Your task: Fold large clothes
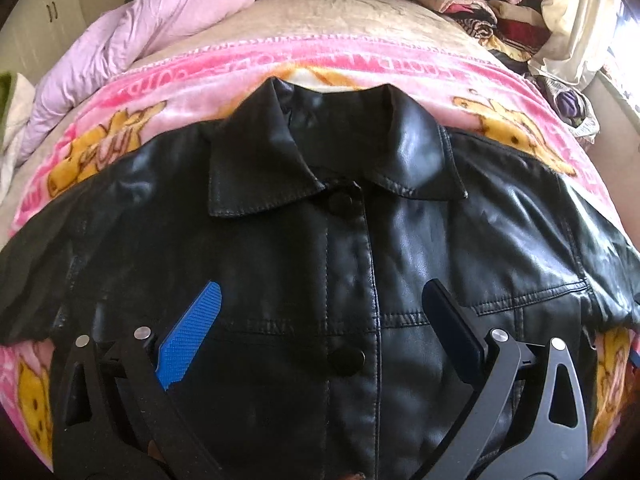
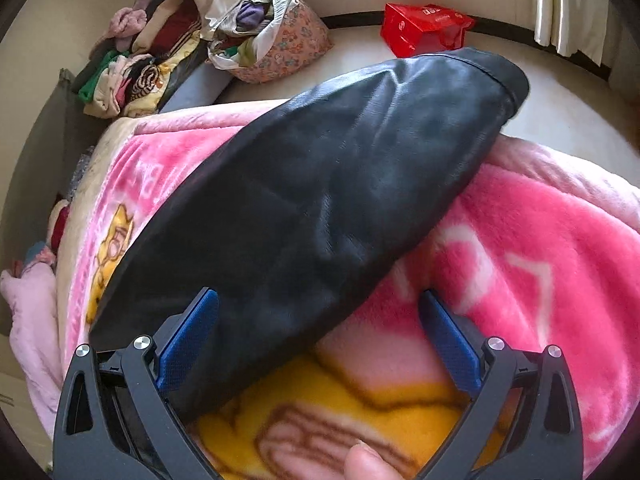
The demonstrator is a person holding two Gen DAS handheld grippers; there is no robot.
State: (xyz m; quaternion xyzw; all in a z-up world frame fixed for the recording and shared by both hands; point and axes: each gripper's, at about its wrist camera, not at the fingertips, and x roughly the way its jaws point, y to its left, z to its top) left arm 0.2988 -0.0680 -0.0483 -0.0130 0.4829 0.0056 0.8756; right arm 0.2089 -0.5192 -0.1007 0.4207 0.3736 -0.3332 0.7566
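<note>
A black leather jacket (image 1: 360,240) lies front up and buttoned on a pink cartoon blanket (image 1: 120,120), collar toward the far side, sleeves spread to both sides. My left gripper (image 1: 320,300) is open above the jacket's chest, its blue-padded fingers either side of the button placket. In the right wrist view one black sleeve (image 2: 320,192) stretches diagonally across the blanket (image 2: 520,260) to its cuff at the upper right. My right gripper (image 2: 318,300) is open over the sleeve's near part, the left finger over the leather and the right finger over the blanket.
A pink quilt (image 1: 140,40) is bunched at the bed's far left. Piles of folded clothes (image 1: 480,4) and a bag of clothes (image 2: 272,36) sit at the far right. A red box (image 2: 424,28) lies on the floor beyond the bed edge.
</note>
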